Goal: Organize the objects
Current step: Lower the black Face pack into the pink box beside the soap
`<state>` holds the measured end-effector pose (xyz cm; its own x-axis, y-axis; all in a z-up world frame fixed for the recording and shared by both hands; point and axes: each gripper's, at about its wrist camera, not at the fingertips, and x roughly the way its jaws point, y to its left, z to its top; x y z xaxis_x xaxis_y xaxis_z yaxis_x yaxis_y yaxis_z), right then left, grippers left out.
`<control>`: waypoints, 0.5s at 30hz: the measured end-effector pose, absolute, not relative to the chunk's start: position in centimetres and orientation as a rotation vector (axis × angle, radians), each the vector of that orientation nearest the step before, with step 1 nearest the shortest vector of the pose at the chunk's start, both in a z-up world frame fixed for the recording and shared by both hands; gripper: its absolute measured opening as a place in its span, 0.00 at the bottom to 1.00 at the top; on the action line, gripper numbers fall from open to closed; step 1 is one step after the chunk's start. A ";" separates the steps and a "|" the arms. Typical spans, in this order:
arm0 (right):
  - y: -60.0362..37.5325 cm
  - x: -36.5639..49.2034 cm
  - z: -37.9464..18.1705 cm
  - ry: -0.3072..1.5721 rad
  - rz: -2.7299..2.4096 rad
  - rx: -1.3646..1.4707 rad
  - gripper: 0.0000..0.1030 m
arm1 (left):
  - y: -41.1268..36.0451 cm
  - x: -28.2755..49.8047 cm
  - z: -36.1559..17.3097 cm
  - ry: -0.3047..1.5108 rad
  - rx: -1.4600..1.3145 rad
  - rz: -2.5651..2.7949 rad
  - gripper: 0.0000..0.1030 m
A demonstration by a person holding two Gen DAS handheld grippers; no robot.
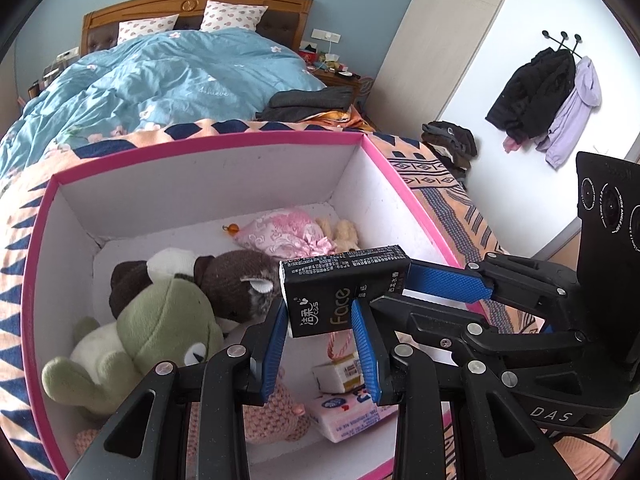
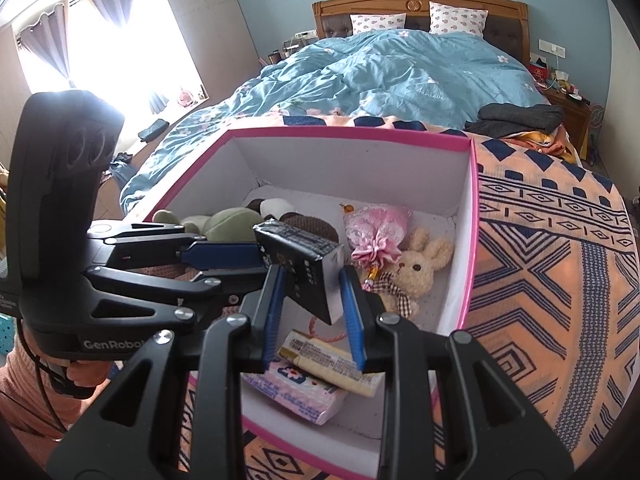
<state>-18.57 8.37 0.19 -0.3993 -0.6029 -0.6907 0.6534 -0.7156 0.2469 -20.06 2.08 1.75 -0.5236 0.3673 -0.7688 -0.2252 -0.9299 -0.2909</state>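
A black tissue pack marked "Face" (image 1: pixel 344 292) hangs above a pink-rimmed white box (image 1: pixel 200 148) on the bed. My left gripper (image 1: pixel 320 334) has its blue fingers on the pack's lower end. My right gripper (image 1: pixel 404 280) reaches in from the right, and one of its fingers (image 1: pixel 444 280) lies along the pack's other end. In the right wrist view the pack (image 2: pixel 300 268) sits between my right gripper's fingers (image 2: pixel 276 312), and my left gripper (image 2: pixel 256 258) touches it from the left. Both seem to pinch the pack. The box (image 2: pixel 472 240) holds plush toys and packets.
In the box lie a green frog plush (image 1: pixel 160 332), a brown plush (image 1: pixel 236 284), a pink pouch (image 2: pixel 376 228), a cream rabbit (image 2: pixel 416 272), a pink tissue pack (image 2: pixel 296 392) and a yellow packet (image 2: pixel 332 364). A patterned blanket (image 2: pixel 552 280) and blue duvet (image 2: pixel 380 72) surround it.
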 end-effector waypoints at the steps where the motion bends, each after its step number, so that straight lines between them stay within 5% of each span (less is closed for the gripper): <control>1: 8.4 -18.7 0.3 0.081 -2.139 1.018 0.31 | 2.1 -20.2 1.8 -0.218 -1.298 2.471 0.31; 15: 8.2 -19.8 0.5 0.076 -2.139 1.002 0.31 | 1.9 -21.3 2.0 -0.207 -1.295 2.480 0.31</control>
<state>-19.82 8.23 0.45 -0.4040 -0.6121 -0.6798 0.6589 -0.7102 0.2479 -21.25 1.93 2.03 -0.5298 0.3578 -0.7689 -0.2255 -0.9334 -0.2790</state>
